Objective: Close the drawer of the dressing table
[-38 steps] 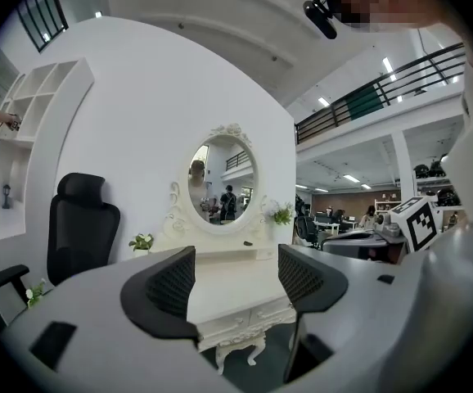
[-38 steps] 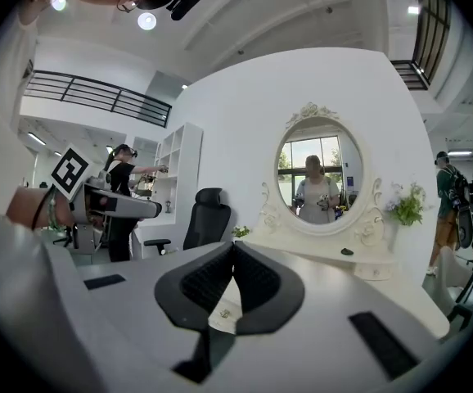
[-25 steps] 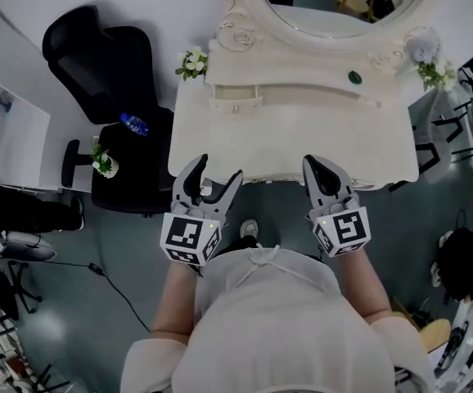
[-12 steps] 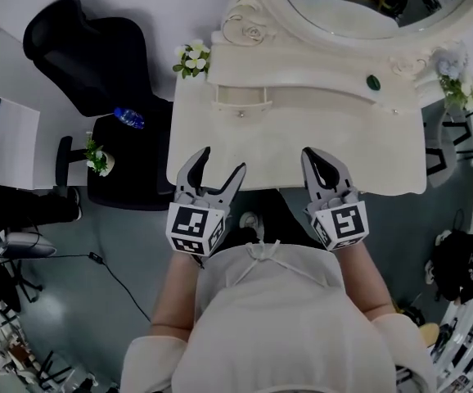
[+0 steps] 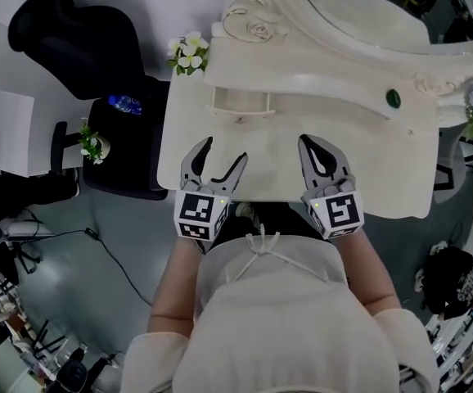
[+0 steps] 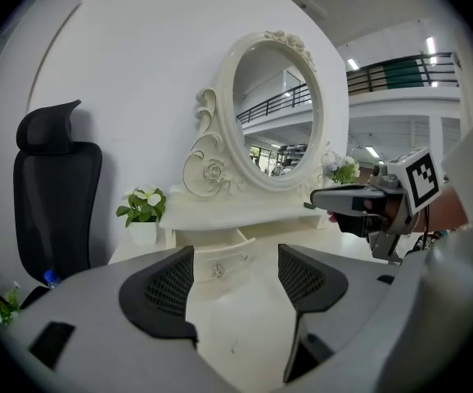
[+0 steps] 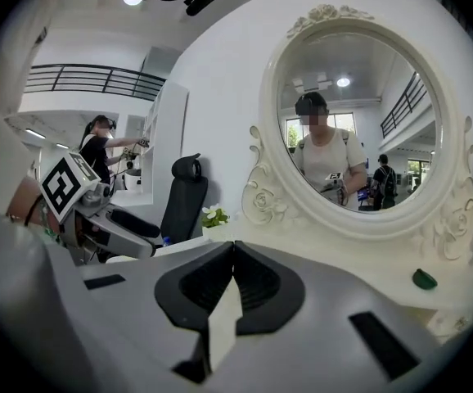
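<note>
The drawer (image 5: 238, 105) stands ajar at the desk's (image 5: 376, 158) back left, beneath the mirror (image 5: 367, 15). The left tool (image 5: 224, 150), spread and empty, faces it, likely to push; the right tool (image 5: 310, 144), pressed together, sits idle

I hold both grippers over the front edge of the cream dressing table (image 5: 376, 158). My left gripper (image 5: 222, 152) has its 2 jaws spread; my right gripper (image 5: 309, 142) has its jaws together. The small drawer (image 5: 238, 105) stands pulled out at 12 o'clock from my left gripper, apart from it. White flowers (image 5: 186, 54) sit at 11 o'clock, a small green object (image 5: 394, 98) at 2 o'clock. A black chair (image 5: 81, 39) with a blue bottle (image 5: 124, 103) stands at 10 o'clock.
</note>
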Demonstrator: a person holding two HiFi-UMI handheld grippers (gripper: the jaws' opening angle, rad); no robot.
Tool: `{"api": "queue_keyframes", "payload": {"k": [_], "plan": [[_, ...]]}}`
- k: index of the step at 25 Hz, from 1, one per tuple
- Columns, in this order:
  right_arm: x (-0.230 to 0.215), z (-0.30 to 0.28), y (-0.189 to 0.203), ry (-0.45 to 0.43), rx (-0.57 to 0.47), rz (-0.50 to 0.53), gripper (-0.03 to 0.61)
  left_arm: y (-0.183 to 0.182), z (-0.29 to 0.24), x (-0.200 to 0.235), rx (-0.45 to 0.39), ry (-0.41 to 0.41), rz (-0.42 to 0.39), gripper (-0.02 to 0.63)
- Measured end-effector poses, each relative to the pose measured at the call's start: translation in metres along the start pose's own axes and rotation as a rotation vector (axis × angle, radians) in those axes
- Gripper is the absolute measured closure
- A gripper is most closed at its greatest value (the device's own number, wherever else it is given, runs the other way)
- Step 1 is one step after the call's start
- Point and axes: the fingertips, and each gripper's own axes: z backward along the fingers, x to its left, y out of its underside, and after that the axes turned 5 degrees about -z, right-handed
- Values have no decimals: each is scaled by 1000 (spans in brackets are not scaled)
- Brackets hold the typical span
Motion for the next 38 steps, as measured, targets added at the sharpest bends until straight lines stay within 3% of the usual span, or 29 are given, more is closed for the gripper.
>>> {"api": "queue_keyframes", "payload": {"k": [6,17,23,28,38], "plan": [[-20,-30,23,-33,23,-12,572,30,-45,0,26,15,24,285],[-31,-62,51,-70,126,-43,572,65,-91,26,112,-95,81,290],[-38,-70,59,-77,154,-42,572,72,-108,24,146,-91,121,361],[-40,-72,63,-93,166,-51,572,75,-113,29,153,-116,136,482],[-45,-77,58,-82,147,-62,572,74,-115,27,170,-66,125,514]]}}
